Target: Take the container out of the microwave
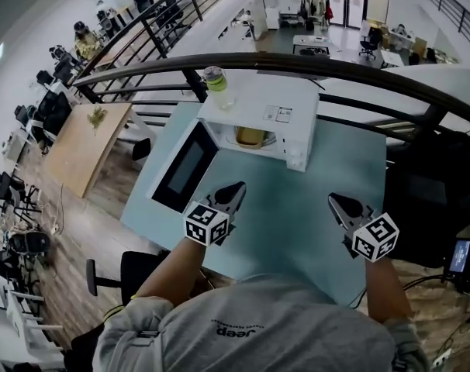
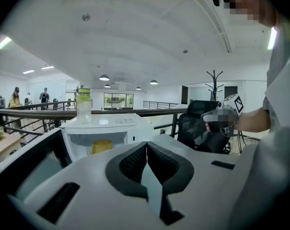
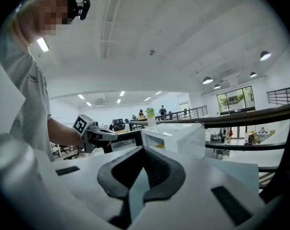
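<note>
Two tools hover over the pale tabletop (image 1: 328, 169) in the head view, the left tool (image 1: 235, 190) and the right tool (image 1: 337, 202), both well short of the white microwave (image 1: 254, 105). Its door (image 1: 184, 167) hangs open to the left, and the yellow container (image 1: 250, 136) sits inside the cavity (a green-capped bottle (image 1: 217, 86) stands on the roof). We read "Jeep" on the grey shirt (image 1: 243, 324); the sticker (image 1: 278, 114) on the microwave's top is too small to read.

From the left gripper view, we see that tool's jaws pressed together, nothing between them, with the container inside the open microwave beyond.

From the right gripper view, its jaws likewise meet, empty; the container shows as a yellow sliver inside the microwave.
</note>
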`<state>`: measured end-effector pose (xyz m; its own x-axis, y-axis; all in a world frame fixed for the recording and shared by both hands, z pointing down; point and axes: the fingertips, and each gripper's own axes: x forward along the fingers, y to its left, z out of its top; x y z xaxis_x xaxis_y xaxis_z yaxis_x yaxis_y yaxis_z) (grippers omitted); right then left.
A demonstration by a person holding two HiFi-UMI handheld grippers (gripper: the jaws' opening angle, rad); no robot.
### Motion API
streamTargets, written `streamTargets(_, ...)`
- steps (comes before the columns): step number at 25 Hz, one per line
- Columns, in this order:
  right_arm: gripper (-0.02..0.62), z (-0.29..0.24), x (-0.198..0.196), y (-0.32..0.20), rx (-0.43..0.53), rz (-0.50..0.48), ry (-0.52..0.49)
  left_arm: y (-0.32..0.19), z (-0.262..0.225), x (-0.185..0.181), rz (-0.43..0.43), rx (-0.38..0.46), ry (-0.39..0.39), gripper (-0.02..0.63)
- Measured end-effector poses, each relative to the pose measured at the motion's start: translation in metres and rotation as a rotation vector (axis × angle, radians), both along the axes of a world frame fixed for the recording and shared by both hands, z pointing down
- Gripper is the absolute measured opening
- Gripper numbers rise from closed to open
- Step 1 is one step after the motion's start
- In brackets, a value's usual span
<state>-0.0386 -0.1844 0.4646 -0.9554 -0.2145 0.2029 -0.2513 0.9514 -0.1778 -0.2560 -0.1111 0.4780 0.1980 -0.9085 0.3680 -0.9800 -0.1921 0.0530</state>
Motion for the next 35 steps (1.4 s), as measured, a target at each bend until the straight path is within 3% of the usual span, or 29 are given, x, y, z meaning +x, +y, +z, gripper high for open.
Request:
streamTargets(11,0.017,0.032,-0.066,-0.029,-0.012,0.050,0.069,-0.043,0.044,-0.066,0.025,-0.058,-0.125,0.021)
streamTargets(15,0.017,0.044,-0.081,-0.038,-0.013,0.054,0.079,-0.059,0.063,-0.078,0.038,-0.089,-0.181,0.080)
streamTargets(24,0.017,0.079,-0.117,-0.050,-0.028,0.061,0.088,-0.109,0.110,-0.097,0.117,-0.206,-0.394,0.175)
streamTargets(28,0.017,0.098,-0.134,-0.052,-0.053,0.066,0.087,-0.129,0.134,-0.102,0.174,-0.243,-0.524,0.187)
streamTargets(35,0.017,0.127,-0.153,-0.048,-0.088,0.055,0.100,-0.148,0.169,-0.106,0.255,-0.291,-0.679,0.202)
